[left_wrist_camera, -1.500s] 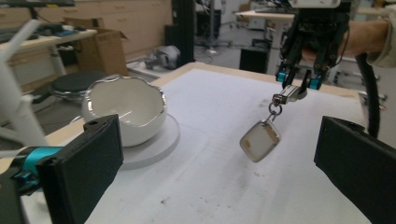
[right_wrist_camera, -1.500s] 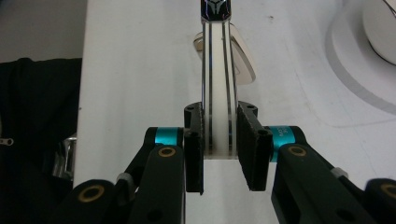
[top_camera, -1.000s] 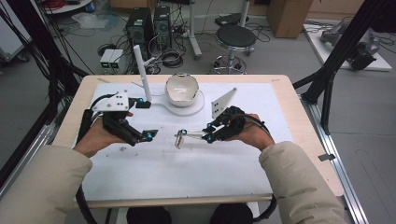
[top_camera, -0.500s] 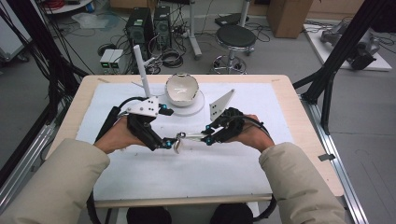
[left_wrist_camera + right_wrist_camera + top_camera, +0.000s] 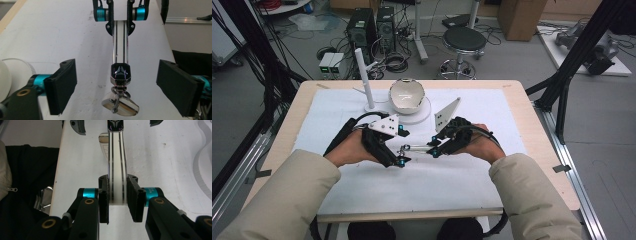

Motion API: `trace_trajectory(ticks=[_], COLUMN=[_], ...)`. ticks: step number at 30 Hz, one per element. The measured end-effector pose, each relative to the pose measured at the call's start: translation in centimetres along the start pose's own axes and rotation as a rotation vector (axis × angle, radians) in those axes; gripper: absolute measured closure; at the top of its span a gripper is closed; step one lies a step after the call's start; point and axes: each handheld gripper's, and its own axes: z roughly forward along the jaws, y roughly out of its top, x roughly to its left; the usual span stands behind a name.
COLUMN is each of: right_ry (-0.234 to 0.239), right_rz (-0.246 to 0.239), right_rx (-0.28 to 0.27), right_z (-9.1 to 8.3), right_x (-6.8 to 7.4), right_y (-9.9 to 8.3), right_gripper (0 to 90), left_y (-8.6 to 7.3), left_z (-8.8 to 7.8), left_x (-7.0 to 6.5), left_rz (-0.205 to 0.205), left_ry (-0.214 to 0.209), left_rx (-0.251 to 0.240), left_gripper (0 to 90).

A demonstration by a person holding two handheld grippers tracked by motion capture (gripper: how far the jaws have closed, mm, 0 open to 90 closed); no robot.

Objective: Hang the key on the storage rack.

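**A rigid metal bar passed between two hands over the white bench**

A cluttered lab floor with computer towers, cables and a stool (image 5: 460, 39) lies behind the bench (image 5: 492, 190), which is covered by a white sheet.

From the right gripper (image 5: 117, 197) outward: its jaws are closed on the near end of a flat polished metal bar (image 5: 116, 167), pads pressed on its two narrow edges. The bar runs straight away to a dark faceted cap (image 5: 120, 71), from which a small ring and a round disc-like pendant (image 5: 120, 106) hang. It is held just above the sheet, in the middle of the bench, between the two hands.

The left gripper (image 5: 116, 82) has its jaws spread wide, one either side of the capped end, touching nothing.

The bar looks stiff, light and slick; chrome against flat pads may slip or twist under a weak pinch. The dangling pendant will likely swing freely and is a poor place to hold. The better hold for the left jaws seems to be the straight shank just behind the cap.

Farther off stand a white bowl (image 5: 406, 95) on a white round base (image 5: 424, 112) and an upright white post (image 5: 363, 77).
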Motion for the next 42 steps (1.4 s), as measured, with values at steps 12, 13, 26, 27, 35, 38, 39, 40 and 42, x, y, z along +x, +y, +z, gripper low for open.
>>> trace_trajectory(ticks=[12, 13, 26, 27, 35, 38, 39, 40, 42], right_ry=[0.010, 0.014, 0.013, 0.011, 0.006, 0.006, -0.011, -0.016, -0.092], right_rz=[-0.007, -0.010, -0.010, -0.022, -0.024, -0.055, -0.060, -0.047, -0.011], right_rx=[0.019, 0.017, 0.023, 0.021, 0.008, -0.022, -0.051, -0.074, -0.114], right_z=[0.48, 0.56, 0.77, 0.80, 0.60, 0.55, 0.57, 0.51, 0.44], right_x=[0.11, 0.09, 0.04, -0.04, -0.08, 0.00, 0.04, 0.03, 0.04], right_y=[0.21, 0.22, 0.34, 0.36, 0.25, 0.11, 0.01, -0.14, -0.37], right_gripper=[74.2, 74.2, 74.1, 74.1, 73.6, 60.7, 50.6, 39.9, 11.8], left_y=[0.03, 0.06, 0.23, 0.24, 0.35, 0.40, 0.39, 0.41, 0.44], left_z=[0.43, 0.49, 0.61, 0.60, 0.38, 0.22, 0.18, 0.13, -0.01], left_x=[-0.14, -0.16, -0.19, -0.16, -0.08, -0.14, -0.17, -0.16, -0.07], left_rz=[0.014, 0.015, 0.036, 0.038, 0.031, 0.043, 0.035, 0.033, 0.021], left_ry=[-0.027, -0.025, -0.031, -0.033, -0.023, -0.013, -0.012, -0.009, -0.002], left_rx=[0.057, 0.060, 0.097, 0.100, 0.081, 0.082, 0.074, 0.071, 0.061], left_gripper=[46.0, 48.0, 73.8, 73.9, 74.2, 74.2, 74.2, 74.2, 74.2])
